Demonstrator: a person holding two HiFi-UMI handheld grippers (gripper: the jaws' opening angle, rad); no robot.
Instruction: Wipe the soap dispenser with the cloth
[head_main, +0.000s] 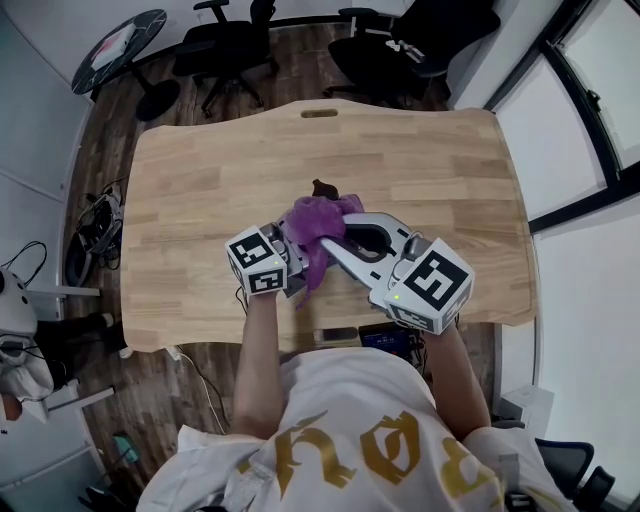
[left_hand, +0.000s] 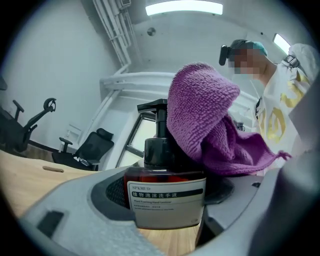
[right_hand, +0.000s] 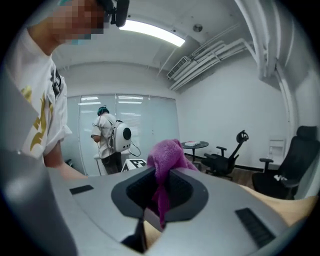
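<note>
At the wooden table (head_main: 200, 190), my left gripper (head_main: 288, 262) is clamped on the soap dispenser (left_hand: 169, 197). My right gripper (right_hand: 159, 202) has its jaws pinched together on the purple cloth (left_hand: 205, 120), which is draped against the dispenser's pump.

An amber soap dispenser (left_hand: 167, 185), black-pumped and white-labelled, is held upright in the left gripper (left_hand: 167, 210). A purple cloth (left_hand: 210, 120), pinched by the right gripper (right_hand: 159, 202), is seemingly pressed against its pump.

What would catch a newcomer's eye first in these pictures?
The fluffy purple terry cloth, pinched in the right claw, lies against the black pump of an amber plastic soap bottle with a white label. The left claw clamps that bottle near the middle of the pale wooden table.
</note>
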